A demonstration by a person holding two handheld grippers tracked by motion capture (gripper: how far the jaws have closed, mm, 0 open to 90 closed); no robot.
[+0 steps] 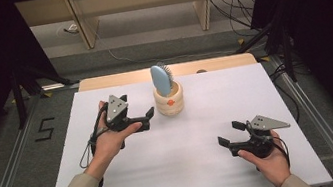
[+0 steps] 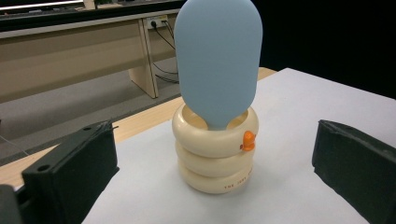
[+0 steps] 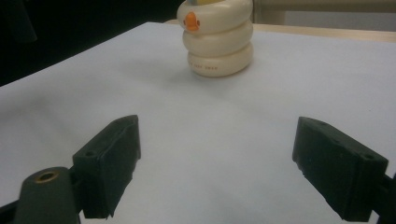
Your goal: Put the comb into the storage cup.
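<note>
A cream ribbed holder (image 1: 170,104) (image 2: 215,156) (image 3: 218,43) with a small orange mark stands upright at the back middle of the white table cover (image 1: 186,166). A light-blue hairbrush (image 1: 162,80) (image 2: 217,60) stands in it, head up, bristles facing away from me. My left gripper (image 1: 147,119) hovers just left of the holder, open and empty, its fingers (image 2: 74,172) spread on either side of the holder but apart from it. My right gripper (image 1: 231,133) sits at the front right, open and empty, with fingers (image 3: 109,156) aimed toward the holder from a distance.
A wooden table edge (image 1: 166,71) shows behind the white cover. Beyond it are desk legs (image 1: 85,25) and cables (image 1: 234,7) on the floor. Metal rails (image 1: 8,164) flank the table, and a "5" (image 1: 44,129) is marked on the left floor.
</note>
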